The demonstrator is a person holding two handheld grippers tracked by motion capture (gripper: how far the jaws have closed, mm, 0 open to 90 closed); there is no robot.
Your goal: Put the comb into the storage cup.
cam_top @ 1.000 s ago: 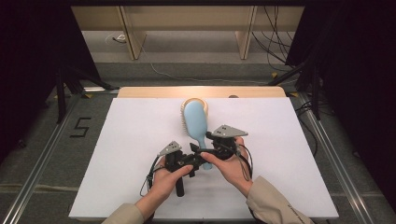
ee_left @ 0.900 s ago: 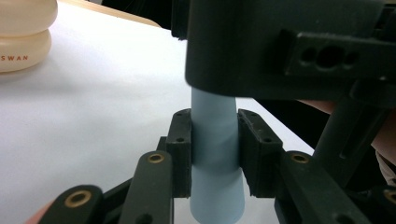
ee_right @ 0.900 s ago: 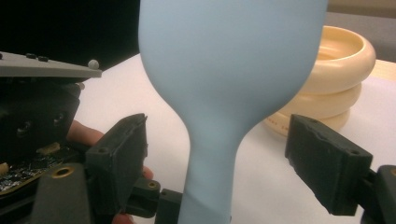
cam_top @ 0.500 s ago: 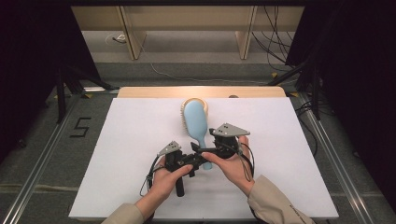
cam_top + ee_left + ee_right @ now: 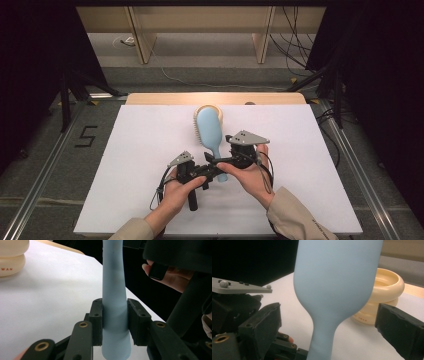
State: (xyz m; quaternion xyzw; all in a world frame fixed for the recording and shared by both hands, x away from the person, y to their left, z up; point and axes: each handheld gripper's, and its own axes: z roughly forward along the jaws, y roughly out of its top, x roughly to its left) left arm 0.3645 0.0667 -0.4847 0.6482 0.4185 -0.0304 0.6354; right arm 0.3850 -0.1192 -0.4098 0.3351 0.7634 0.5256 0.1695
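Pale-blue hairbrush (image 5: 210, 135) lies lengthwise near the middle of the white table (image 5: 125, 175), head toward the far edge, handle end toward the person.

Left hand (image 5: 177, 192) comes in from the bottom edge of the high view, palm under its tool. Left gripper (image 5: 115, 322) is clamped on the lower part of the brush handle; in the left gripper view both pads press the handle's sides.

Right hand (image 5: 250, 175) sits just beside the left, wrist angled inward, grey plate on top of its tool. Right gripper (image 5: 329, 325) stands wide, its jaws having just been opening; the brush neck is between them, with clear gaps on either side and no contact.

Cream ring-shaped object (image 5: 384, 295), stacked double, rests behind the brush head at the table's far edge, partly hidden by the brush. Wooden strip (image 5: 150, 98) borders the table's far side.
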